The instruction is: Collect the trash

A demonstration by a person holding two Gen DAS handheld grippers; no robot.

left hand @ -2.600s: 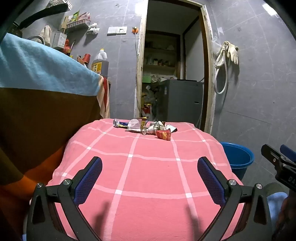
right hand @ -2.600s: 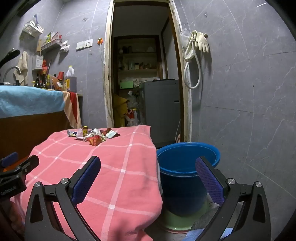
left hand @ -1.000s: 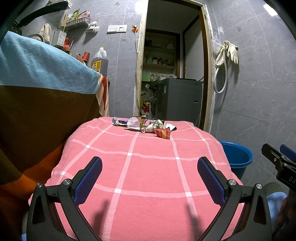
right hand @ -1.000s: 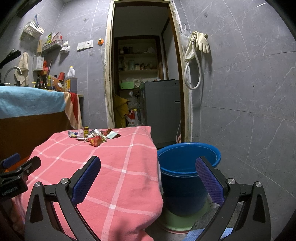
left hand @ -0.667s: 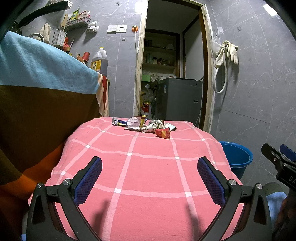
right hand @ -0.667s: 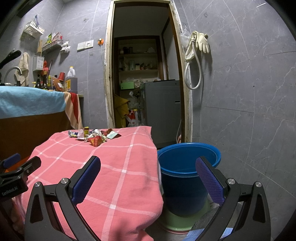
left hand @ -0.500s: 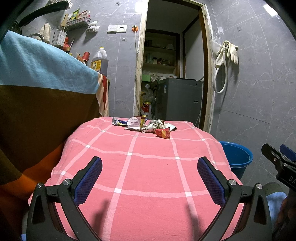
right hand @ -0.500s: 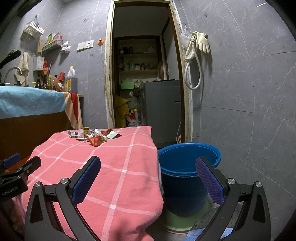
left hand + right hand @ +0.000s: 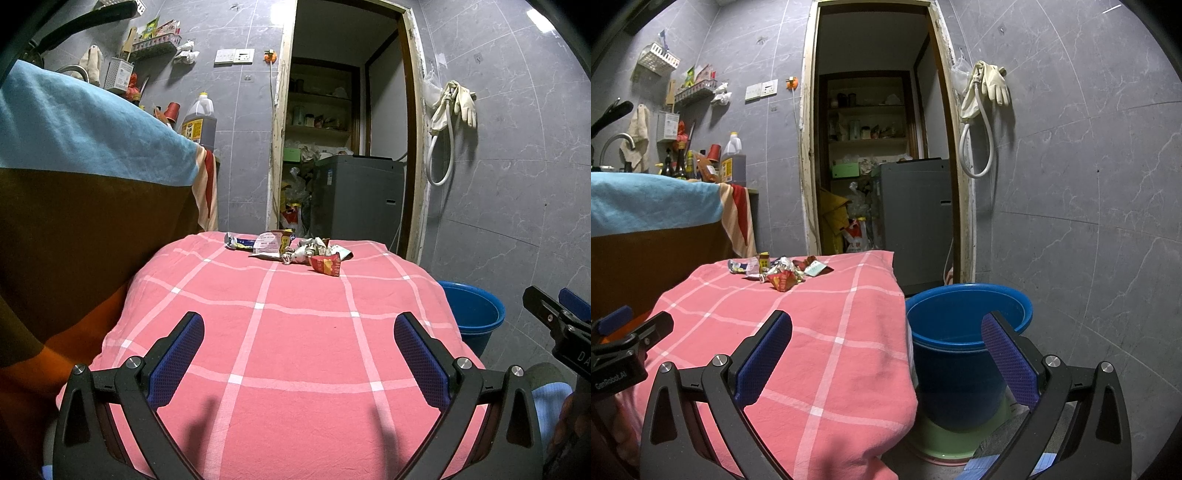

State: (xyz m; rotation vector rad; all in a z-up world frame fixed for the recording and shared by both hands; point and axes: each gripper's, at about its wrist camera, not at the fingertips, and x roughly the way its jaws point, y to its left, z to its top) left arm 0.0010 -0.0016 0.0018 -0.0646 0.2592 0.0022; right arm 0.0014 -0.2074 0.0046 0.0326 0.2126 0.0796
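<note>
Your left gripper [image 9: 298,354] and right gripper [image 9: 886,354] are both wide, holding nothing. The crumpled wrappers [image 9: 295,252] lie far on the pink checked cloth [image 9: 295,332], their print too small to read; the blue bucket [image 9: 964,332] stands beside it.

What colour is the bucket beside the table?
Blue; the bucket shows best in the right wrist view.

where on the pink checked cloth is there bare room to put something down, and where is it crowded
The pink checked cloth is bare from its near edge, under the left gripper, up to the red wrapper, and along both side edges. It is crowded only at the far end, where the pile of wrappers lies before the doorway. The blue bucket stands off its right edge.
</note>
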